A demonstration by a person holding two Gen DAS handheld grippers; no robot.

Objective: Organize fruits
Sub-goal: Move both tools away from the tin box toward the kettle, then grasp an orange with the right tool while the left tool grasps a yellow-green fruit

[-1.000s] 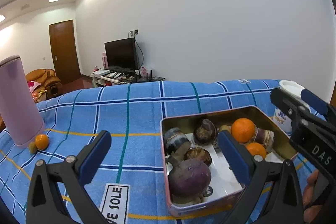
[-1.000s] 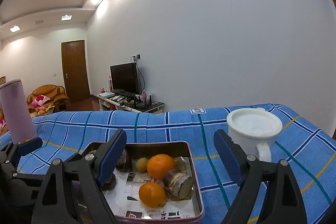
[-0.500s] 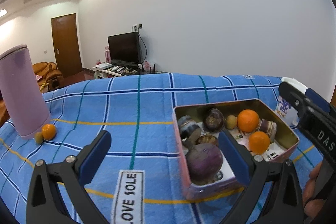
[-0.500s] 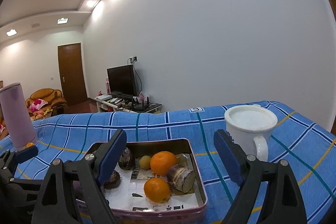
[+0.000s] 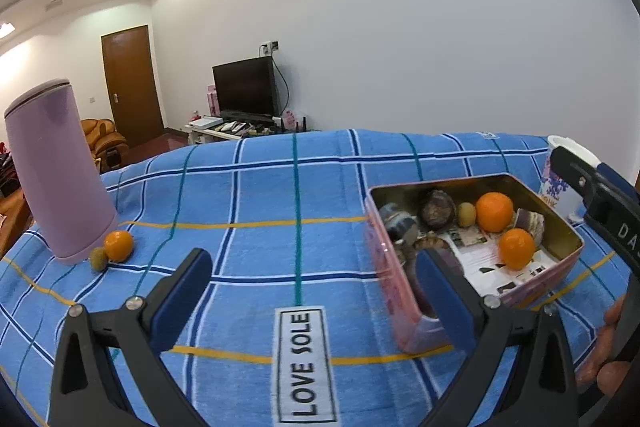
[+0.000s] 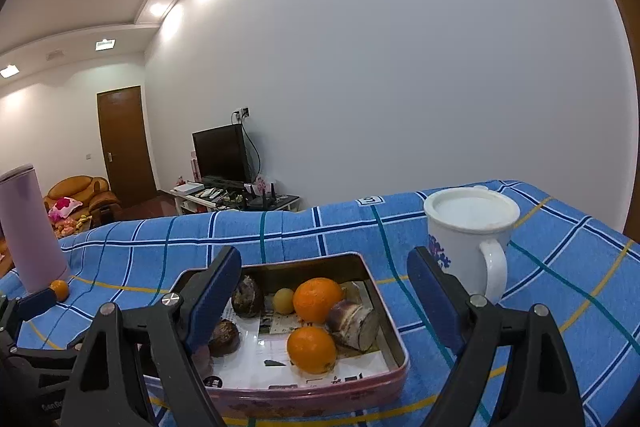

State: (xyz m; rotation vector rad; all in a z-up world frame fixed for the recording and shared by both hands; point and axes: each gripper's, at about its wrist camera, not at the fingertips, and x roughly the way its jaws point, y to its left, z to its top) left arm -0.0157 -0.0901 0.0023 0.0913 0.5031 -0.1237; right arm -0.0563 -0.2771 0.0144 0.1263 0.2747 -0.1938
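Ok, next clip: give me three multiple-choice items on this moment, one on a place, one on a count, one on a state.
1. Where is the loose orange outside the tin?
A. Beside the purple tumbler
B. Inside the white mug
C. On the LOVE SOLE label

2. How many oranges lie in the tin?
A. One
B. Two
C. Four

3. What is the state of the right claw?
A. Shut on an orange
B. Shut on the mug handle
C. Open, holding nothing

Answers: 1 A, it sits at the tumbler's base; 2 B, two orange fruits show in both views; 3 C, its pads stand wide apart above the tin with nothing pressed between them.
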